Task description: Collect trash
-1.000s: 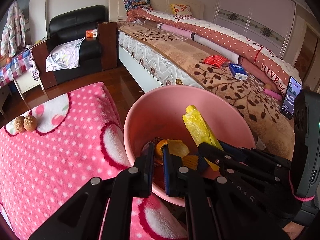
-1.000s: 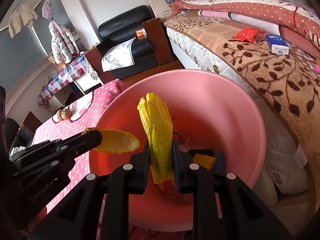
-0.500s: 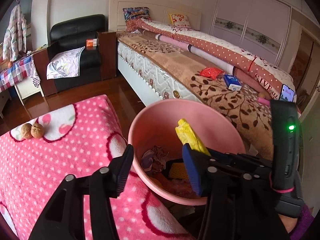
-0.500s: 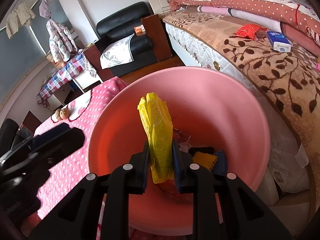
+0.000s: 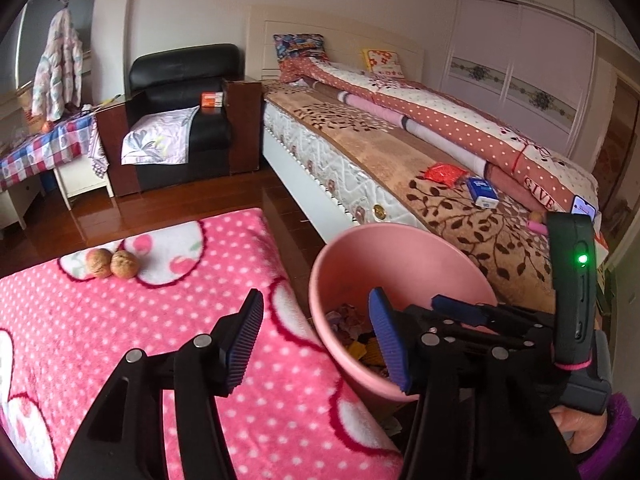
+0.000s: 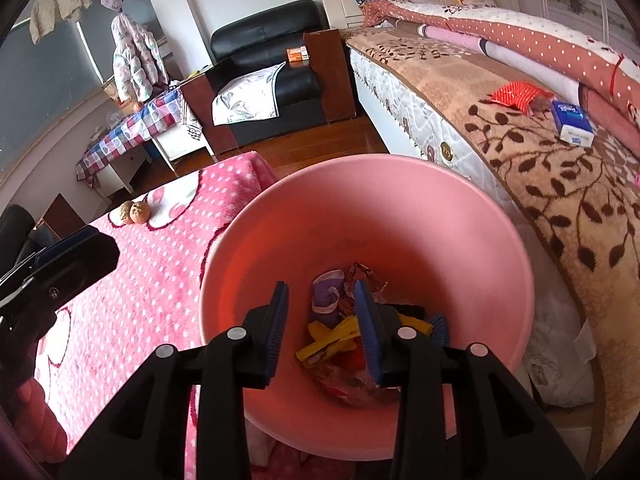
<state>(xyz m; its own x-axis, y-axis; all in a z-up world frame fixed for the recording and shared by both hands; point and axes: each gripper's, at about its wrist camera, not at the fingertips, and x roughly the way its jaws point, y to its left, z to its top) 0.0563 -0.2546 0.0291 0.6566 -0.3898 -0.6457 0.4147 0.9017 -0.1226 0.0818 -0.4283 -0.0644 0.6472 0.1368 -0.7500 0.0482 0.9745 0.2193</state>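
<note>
Now, left wrist view: the left gripper (image 5: 316, 334) sits at lower centre with its jaws opening and nothing between them, over the pink polka-dot blanket (image 5: 120, 320) and the rim of the pink bin (image 5: 400, 248). Two walnuts (image 5: 112, 263) lie on the blanket at left.

Right wrist view: the right gripper (image 6: 320, 332) hangs above the bin (image 6: 360, 208) at centre, jaws opening, gripping nothing. Yellow wrappers (image 6: 328, 340) and other trash lie on the bin's bottom.

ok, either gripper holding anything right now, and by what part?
Nothing held. Right gripper, over the pink bin, is opening with no thing between its jaws; the yellow wrapper lies in the bin. Left gripper is opening, empty, over the pink blanket.
</note>
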